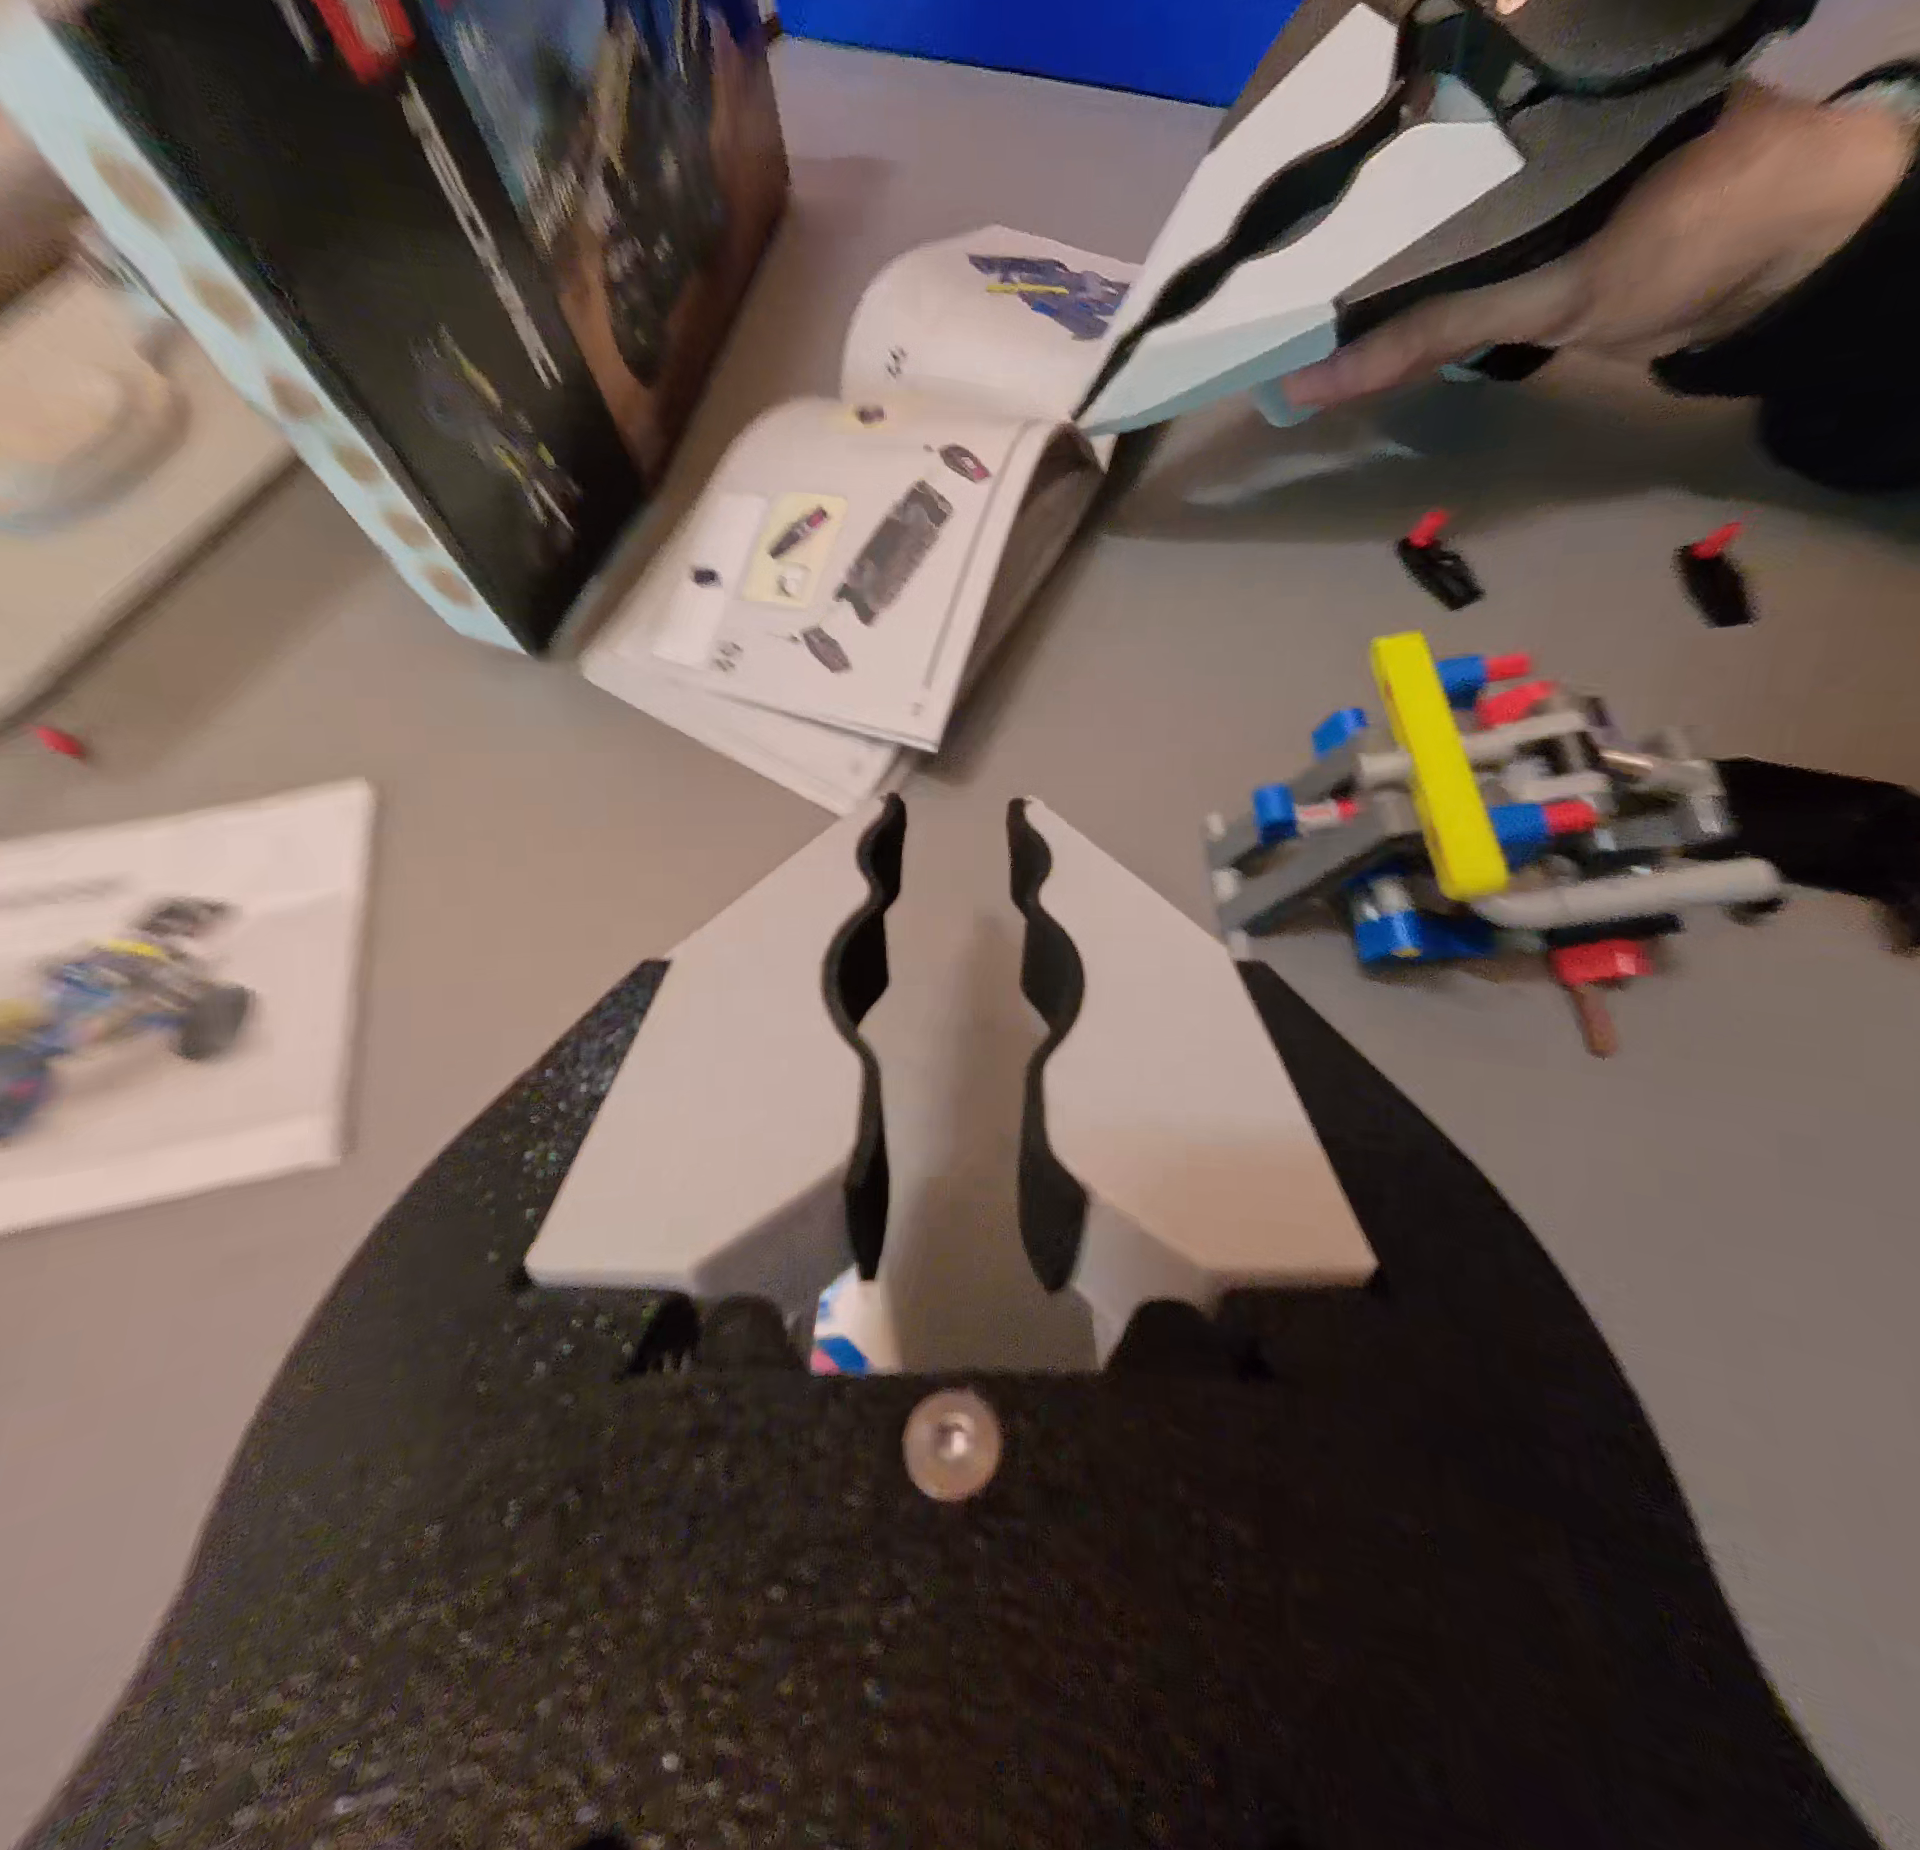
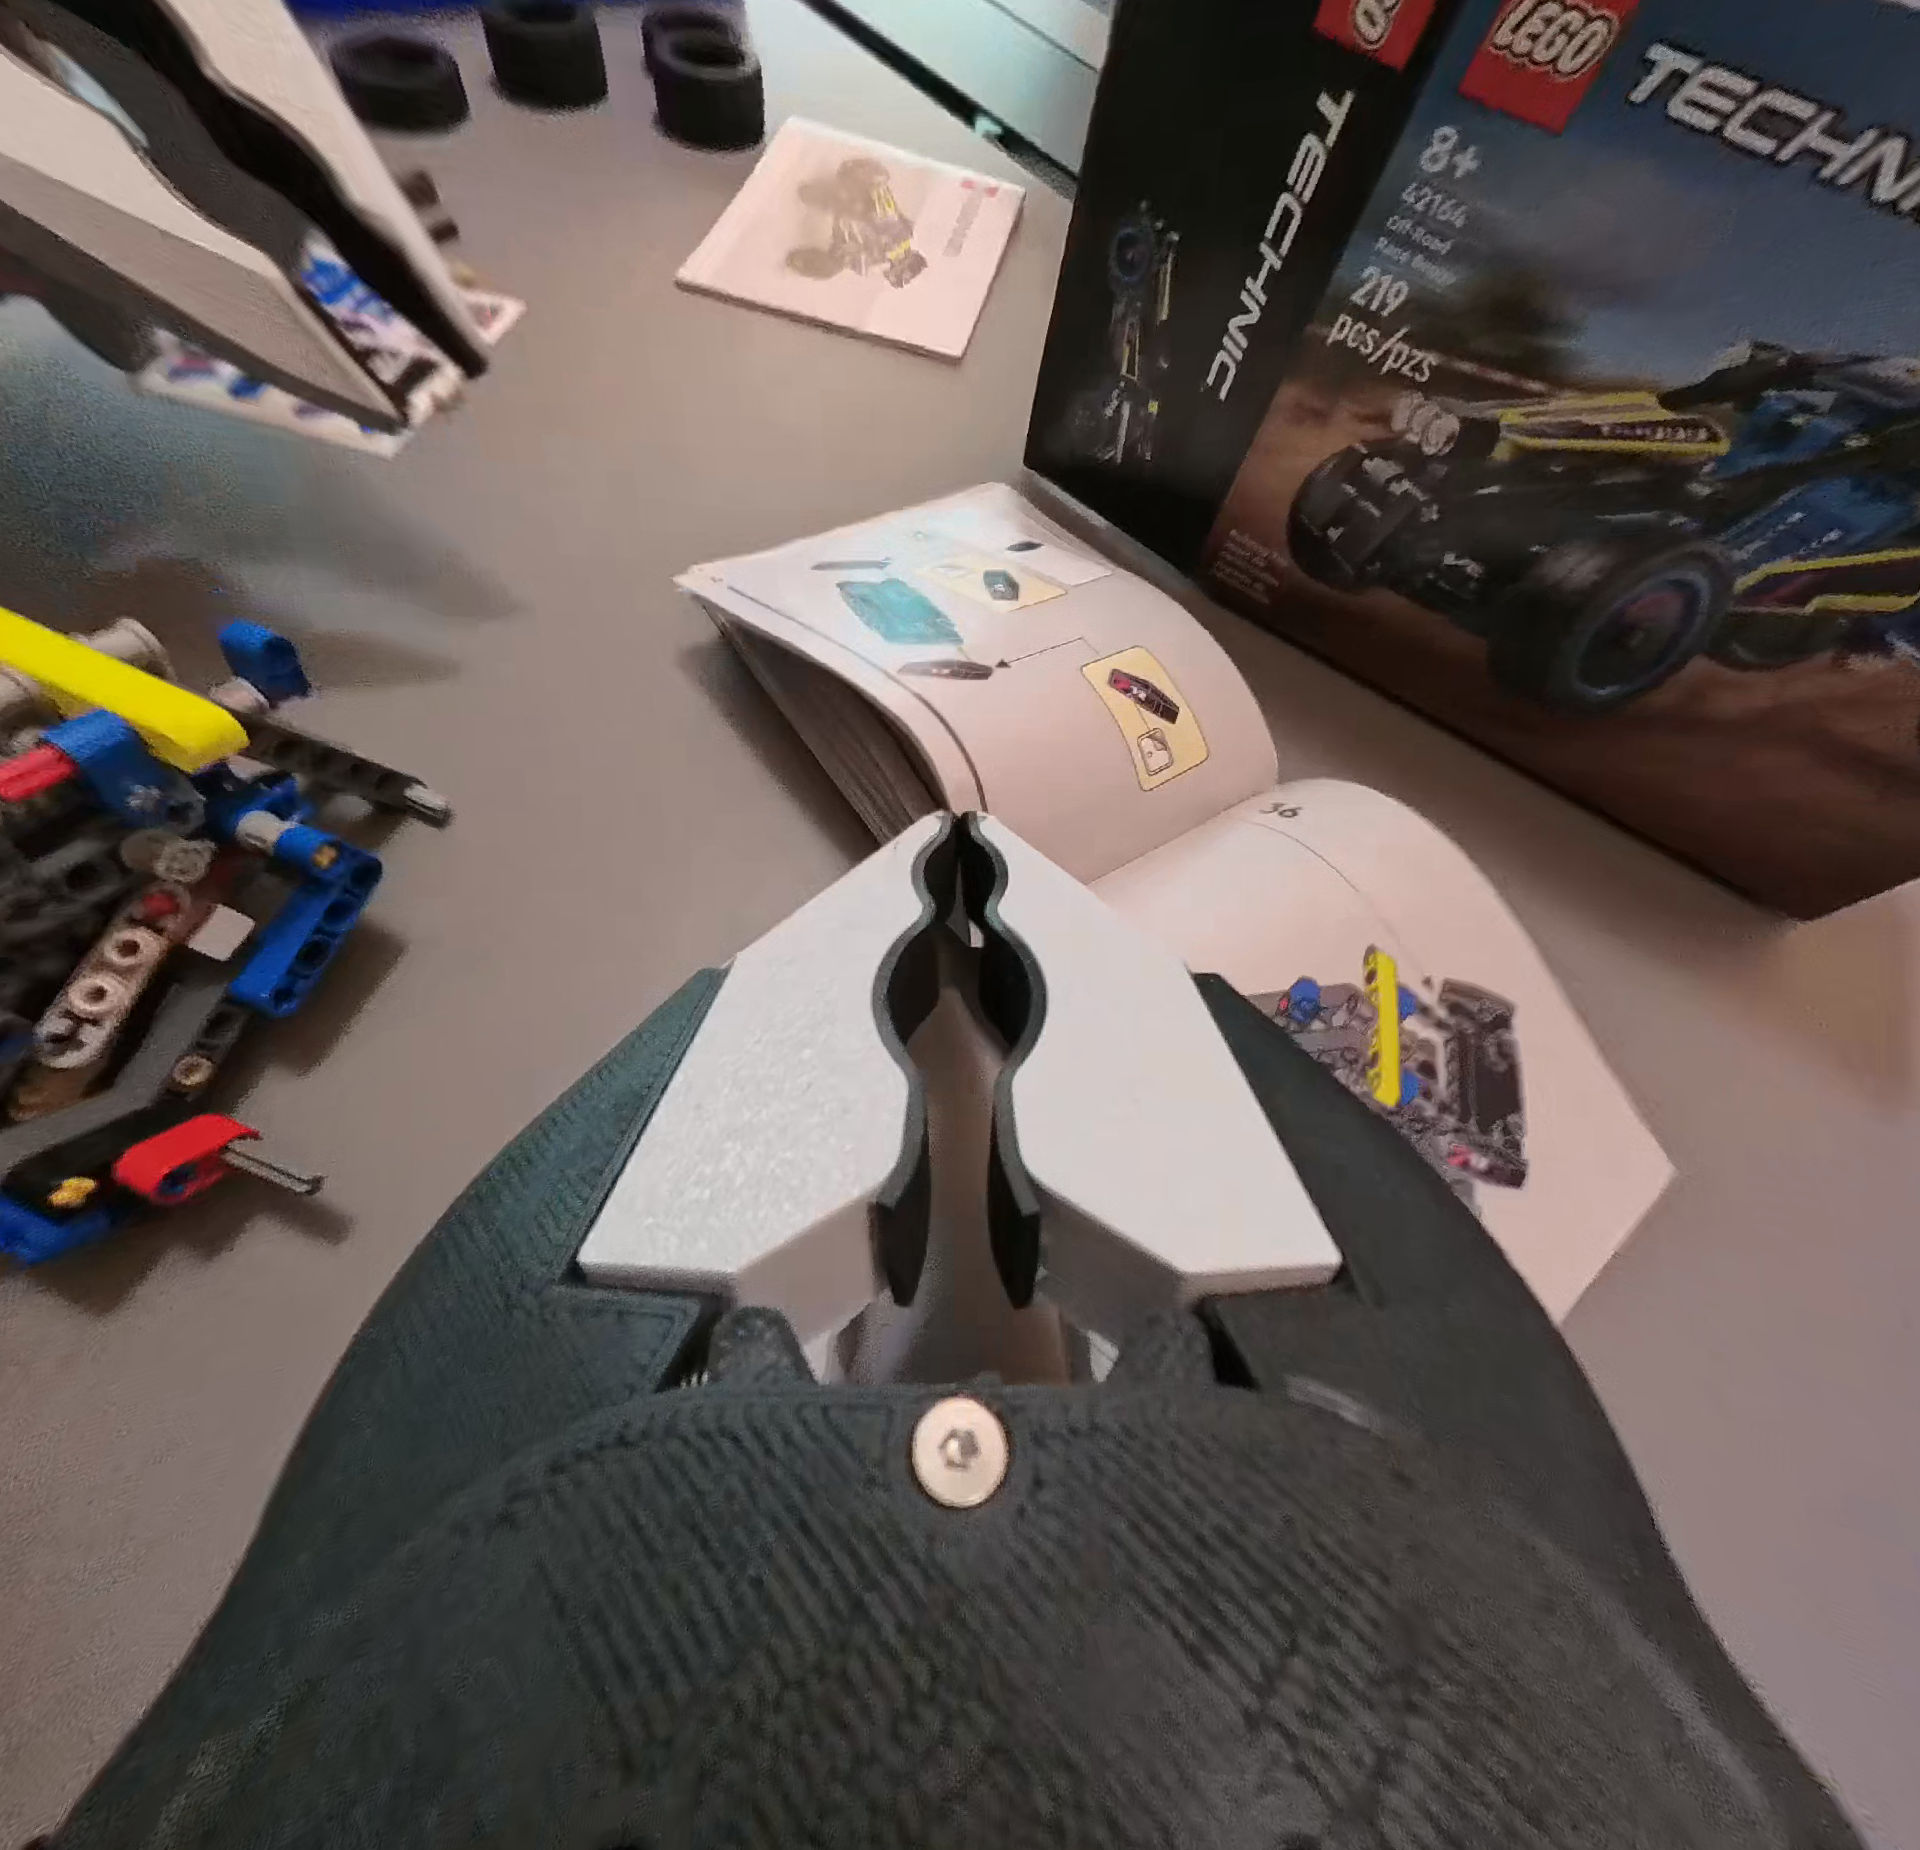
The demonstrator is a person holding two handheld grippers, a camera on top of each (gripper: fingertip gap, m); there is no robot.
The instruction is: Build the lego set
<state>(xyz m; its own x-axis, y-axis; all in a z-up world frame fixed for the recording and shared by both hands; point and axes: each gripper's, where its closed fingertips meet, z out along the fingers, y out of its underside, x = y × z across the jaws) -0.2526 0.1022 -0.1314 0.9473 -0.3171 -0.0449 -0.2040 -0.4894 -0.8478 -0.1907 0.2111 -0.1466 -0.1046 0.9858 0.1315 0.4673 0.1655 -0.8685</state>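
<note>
Two grippers show in the left wrist view. The left gripper [image 1: 956,813] is near the camera, over the grey table [image 1: 1351,1281]. Its two fingers stand a little apart, and only bare table shows between them. Just past its tips lies the open instruction booklet [image 1: 831,574], with small drawings of parts on its pages. The part-built toy model [image 1: 1455,834], with a yellow beam and blue, red and grey pieces, sits on the table to the right, apart from the fingers. Two small black and red pieces [image 1: 1439,564] lie behind the model. A tall toy box [image 1: 436,242] stands behind the booklet; its print is too blurry to read here. A loose leaflet [image 1: 177,990] with a car picture lies at the left. The right gripper [image 1: 1101,387] comes in from the top right, held by a hand [image 1: 1621,273], with its tips at the edge of a booklet page.

In the right wrist view, the right gripper [image 2: 961,824] has its finger tips squeezed together. I cannot tell if a page is caught between them. The booklet [image 2: 1091,720] lies right under the tips. The box [image 2: 1558,398] stands to the right, with a red logo, white letters and a buggy picture. The model [image 2: 156,865] lies at the left. The left gripper [image 2: 436,387] hangs at top left over a sticker sheet [image 2: 457,335]. Black tyres [image 2: 540,44] sit at the back.
</note>
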